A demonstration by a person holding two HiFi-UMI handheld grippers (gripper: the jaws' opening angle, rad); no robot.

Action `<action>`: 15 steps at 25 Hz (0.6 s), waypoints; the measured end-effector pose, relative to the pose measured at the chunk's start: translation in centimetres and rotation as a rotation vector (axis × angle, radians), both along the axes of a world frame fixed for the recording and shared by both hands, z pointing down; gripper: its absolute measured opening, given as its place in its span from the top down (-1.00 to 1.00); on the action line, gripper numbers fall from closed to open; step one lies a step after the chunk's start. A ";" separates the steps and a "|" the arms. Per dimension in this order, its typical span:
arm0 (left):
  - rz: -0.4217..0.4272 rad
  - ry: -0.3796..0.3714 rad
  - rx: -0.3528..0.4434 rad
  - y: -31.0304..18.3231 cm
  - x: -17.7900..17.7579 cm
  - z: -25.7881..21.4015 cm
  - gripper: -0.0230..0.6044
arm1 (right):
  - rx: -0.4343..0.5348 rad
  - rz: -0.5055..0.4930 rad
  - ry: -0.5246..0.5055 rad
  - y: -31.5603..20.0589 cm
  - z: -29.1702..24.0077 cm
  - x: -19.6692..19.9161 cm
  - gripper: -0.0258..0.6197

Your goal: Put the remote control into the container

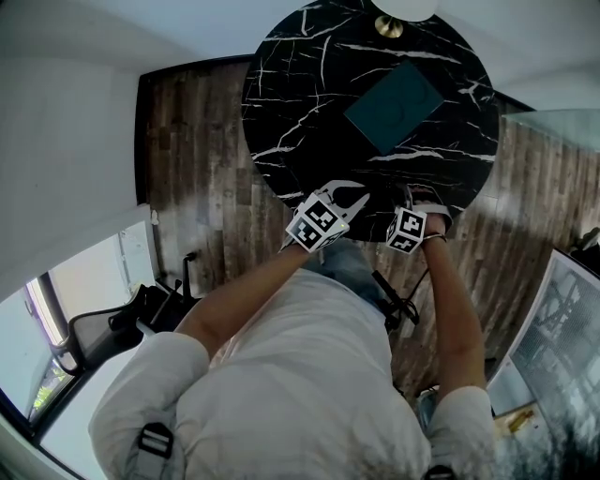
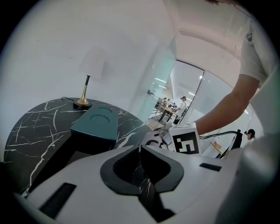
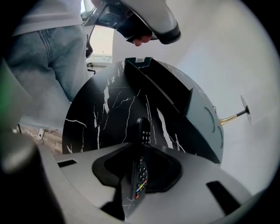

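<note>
A black remote control (image 3: 143,129) with coloured buttons stands on edge between the jaws of my right gripper (image 3: 141,151), which is shut on it just over the black marble table (image 3: 96,118). The teal container (image 1: 394,105) lies on the far half of the table; its open dark side (image 3: 158,85) faces the remote. My left gripper (image 1: 359,199) hovers at the table's near edge beside the right gripper (image 1: 419,195). The left gripper (image 2: 140,148) has its jaws together with nothing between them. In the head view the remote is hidden.
A lamp with a brass base (image 1: 388,26) stands at the table's far edge, behind the container (image 2: 96,124). Wooden floor (image 1: 197,159) surrounds the round table (image 1: 300,112). A black office chair (image 1: 112,323) stands to my left, and glass partitions (image 1: 562,309) to my right.
</note>
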State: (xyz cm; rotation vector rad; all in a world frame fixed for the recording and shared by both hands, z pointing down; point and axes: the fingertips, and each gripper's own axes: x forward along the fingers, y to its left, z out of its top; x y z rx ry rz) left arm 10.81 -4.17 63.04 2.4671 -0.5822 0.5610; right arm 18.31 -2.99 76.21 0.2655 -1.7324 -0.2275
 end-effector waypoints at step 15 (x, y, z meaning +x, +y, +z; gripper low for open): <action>-0.115 0.035 0.084 -0.1 -4.6 -4.5 0.90 | 0.180 -0.053 -0.085 -0.2 -9.0 -4.1 0.68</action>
